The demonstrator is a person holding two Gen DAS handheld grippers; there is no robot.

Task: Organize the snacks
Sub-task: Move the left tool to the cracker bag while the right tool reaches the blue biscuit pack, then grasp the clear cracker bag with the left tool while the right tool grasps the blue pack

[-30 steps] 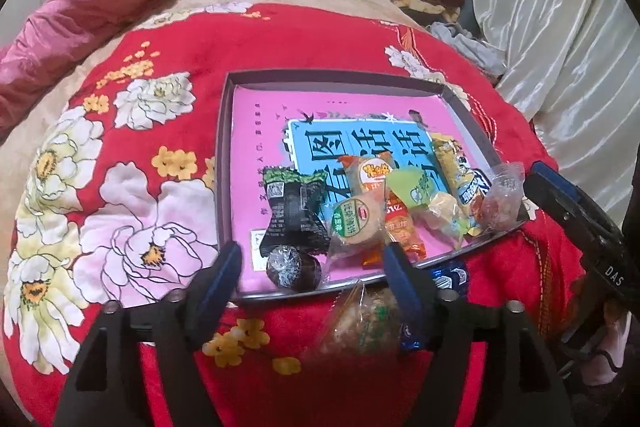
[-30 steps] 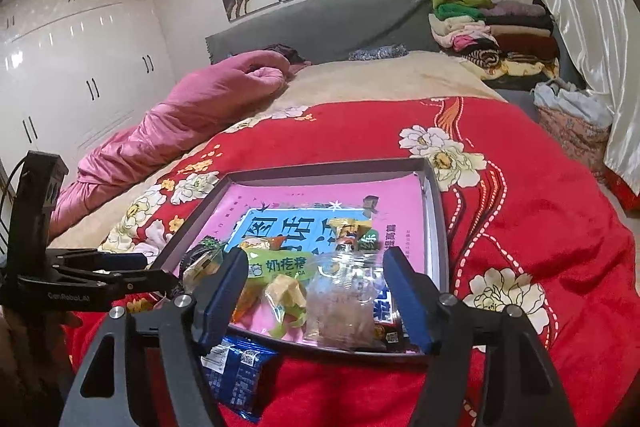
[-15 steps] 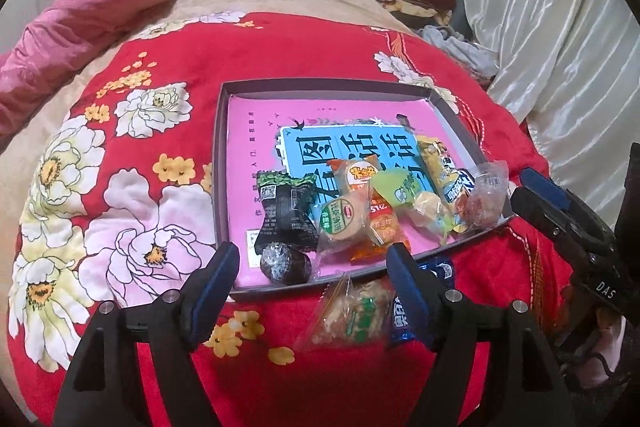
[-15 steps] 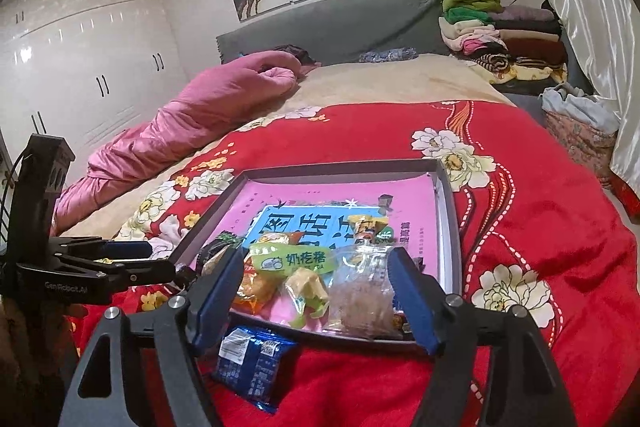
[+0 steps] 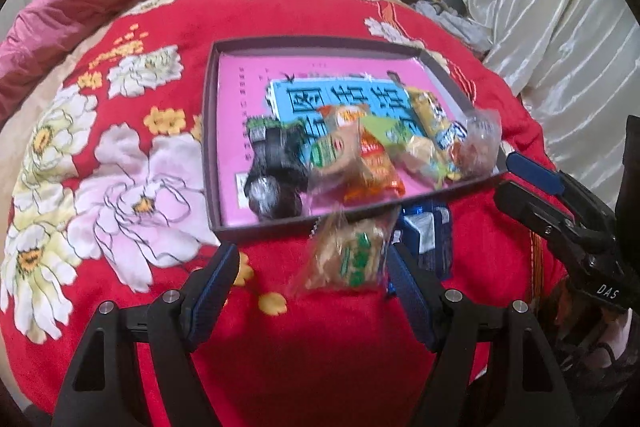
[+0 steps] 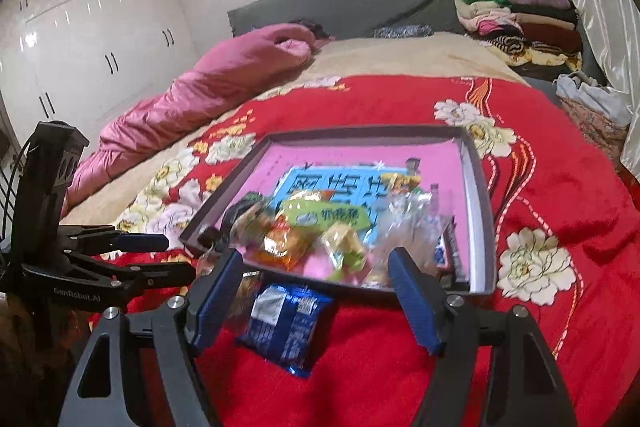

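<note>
Left wrist view: your left tool (image 5: 312,267) is spread and empty above the red bedspread (image 5: 340,347), the clear-wrapped snack (image 5: 348,259) lying just outside the snack-filled tray (image 5: 210,147). Right wrist view: your right tool (image 6: 316,287) is likewise spread and empty, the blue packet (image 6: 286,327) lying on the bedspread between its fingers, just outside the tray's near rim.

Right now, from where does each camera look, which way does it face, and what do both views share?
Left wrist view: on the left tongs, facing down at a clear cracker packet with green print; the right tongs show at its right.
Right wrist view: on the right tongs, facing the bed's headboard over a dark blue foil packet; the left tongs show at its left.
Shared: the shallow grey cardboard tray holding snacks, and the red floral blanket.
</note>
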